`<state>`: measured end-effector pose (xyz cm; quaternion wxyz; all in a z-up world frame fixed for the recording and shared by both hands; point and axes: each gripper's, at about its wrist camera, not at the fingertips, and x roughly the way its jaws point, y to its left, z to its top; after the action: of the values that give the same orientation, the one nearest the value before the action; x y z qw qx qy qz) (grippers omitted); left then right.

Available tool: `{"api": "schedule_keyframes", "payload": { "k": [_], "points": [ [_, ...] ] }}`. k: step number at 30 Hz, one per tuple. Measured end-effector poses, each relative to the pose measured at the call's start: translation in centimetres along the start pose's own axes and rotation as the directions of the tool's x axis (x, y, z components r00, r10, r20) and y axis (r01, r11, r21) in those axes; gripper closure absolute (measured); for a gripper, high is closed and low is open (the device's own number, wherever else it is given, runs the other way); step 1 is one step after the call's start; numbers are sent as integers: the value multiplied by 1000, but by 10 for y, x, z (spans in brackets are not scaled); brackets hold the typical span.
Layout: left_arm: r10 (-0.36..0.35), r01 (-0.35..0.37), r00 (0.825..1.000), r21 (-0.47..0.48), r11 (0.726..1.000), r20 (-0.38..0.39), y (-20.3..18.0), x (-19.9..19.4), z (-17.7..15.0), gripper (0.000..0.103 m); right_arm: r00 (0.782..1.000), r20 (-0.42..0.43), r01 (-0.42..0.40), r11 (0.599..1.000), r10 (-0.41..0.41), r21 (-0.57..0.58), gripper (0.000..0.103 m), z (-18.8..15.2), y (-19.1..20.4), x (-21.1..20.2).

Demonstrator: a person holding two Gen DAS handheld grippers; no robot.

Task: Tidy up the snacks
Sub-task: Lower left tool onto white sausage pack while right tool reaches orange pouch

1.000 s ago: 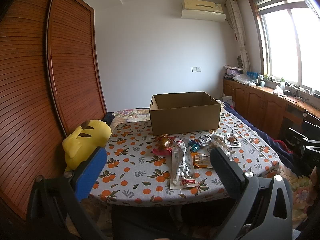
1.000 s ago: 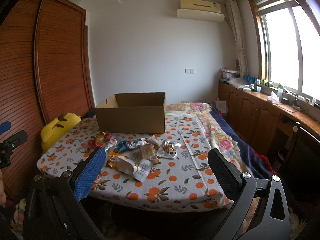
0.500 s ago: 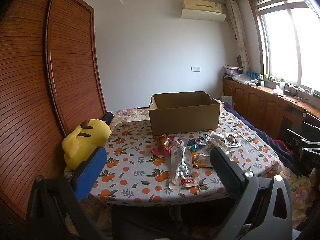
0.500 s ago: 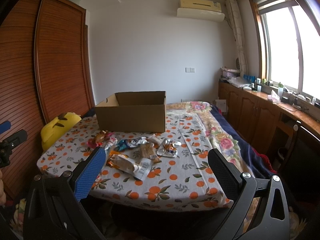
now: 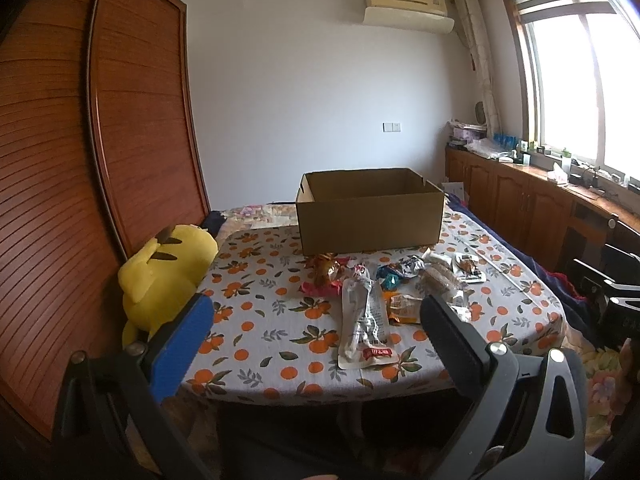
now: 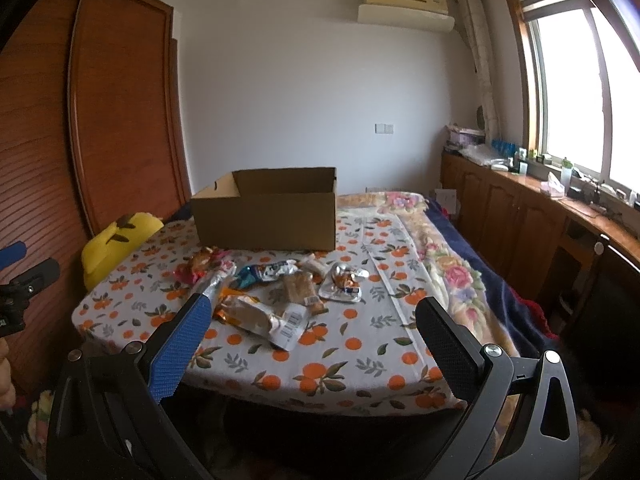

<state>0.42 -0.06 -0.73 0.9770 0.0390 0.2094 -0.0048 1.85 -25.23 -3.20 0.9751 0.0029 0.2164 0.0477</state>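
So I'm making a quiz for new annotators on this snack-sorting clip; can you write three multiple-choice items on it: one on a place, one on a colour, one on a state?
1. Where does the cardboard box stand relative to the snack packets?
A. behind them, on the table
B. on the floor
C. on top of them

2. What colour is the plush toy beside the table?
A. green
B. yellow
C. pink

3. How do the jaws of the left gripper and the right gripper stand?
A. both shut on packets
B. one open, one shut
C. both open, holding nothing

Answers: 1 A, the box sits past the packets on the patterned cloth; 2 B, its body is bright yellow; 3 C, each view shows wide-apart fingers with nothing between.
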Motion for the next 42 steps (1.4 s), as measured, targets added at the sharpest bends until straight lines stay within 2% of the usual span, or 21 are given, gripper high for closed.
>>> {"api": "schedule_keyframes", "payload": {
  "k": [7,16,21,27,31,34,36,42],
  "points": [
    [-21,22,999,15,1000,-32,-1,27,-5,0,999,-30,-14,1000,13,-16,0,-4,-1,23],
    [-64,68,990,27,997,-129,-7,95,-16,0,990,-94,-115,989,107,-90,0,1,0,79],
    [-137,139,963,-9,990,-233,-12,139,-27,2,972,-136,-208,970,190,-127,0,1,2,110],
    [-193,191,937,-35,981,-293,-19,177,-31,9,944,-223,-279,949,243,-148,1,-6,3,148],
    [-246,237,903,-67,969,-352,-23,207,-31,11,916,-284,-338,927,283,-164,3,-9,9,171],
    [-252,245,887,-67,967,-387,-26,225,-30,11,894,-322,-379,910,313,-169,3,-10,14,185],
    [-253,252,865,-62,966,-432,-29,240,-32,11,880,-346,-402,898,326,-176,3,-11,19,194],
    [-267,281,824,-48,958,-499,-36,258,-38,11,861,-386,-425,884,330,-193,3,-13,27,212]
  ]
}}
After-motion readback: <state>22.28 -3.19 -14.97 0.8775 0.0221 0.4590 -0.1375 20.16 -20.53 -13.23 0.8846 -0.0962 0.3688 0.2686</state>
